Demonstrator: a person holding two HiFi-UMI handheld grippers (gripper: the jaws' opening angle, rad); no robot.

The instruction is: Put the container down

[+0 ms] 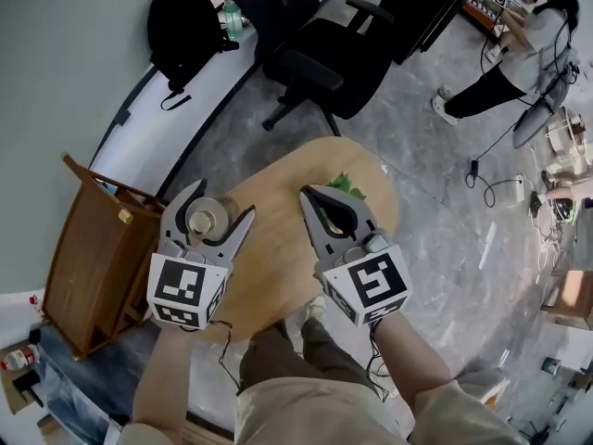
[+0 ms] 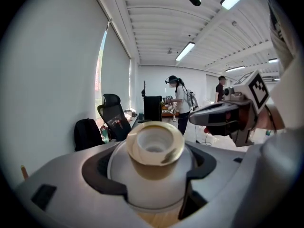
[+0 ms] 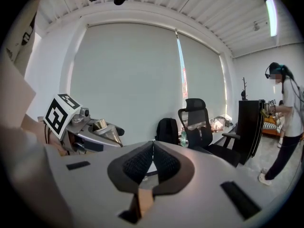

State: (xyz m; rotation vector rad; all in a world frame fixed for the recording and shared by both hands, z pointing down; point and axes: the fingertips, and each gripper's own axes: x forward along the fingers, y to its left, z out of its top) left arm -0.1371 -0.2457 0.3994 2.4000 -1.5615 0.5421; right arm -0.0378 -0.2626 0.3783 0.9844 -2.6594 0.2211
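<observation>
The container [image 1: 205, 219] is a small round silvery-white jar with a gold-rimmed cap. My left gripper [image 1: 223, 202] is shut on it, over the left part of the round wooden table [image 1: 278, 258]. In the left gripper view the jar [image 2: 154, 163] fills the space between the two grey jaws of that gripper [image 2: 153, 186], cap upward, with a strip of wood showing beneath it. I cannot tell whether it touches the table. My right gripper [image 1: 309, 195] hovers beside it to the right, shut and empty; its ribbed pads [image 3: 142, 164] meet in the right gripper view.
Green leaves [image 1: 346, 185] lie on the table's far edge past the right gripper. A brown wooden cabinet [image 1: 93, 267] stands at the left. A black office chair [image 1: 324, 54], a black backpack [image 1: 185, 26] and a standing person [image 1: 519, 58] are farther off.
</observation>
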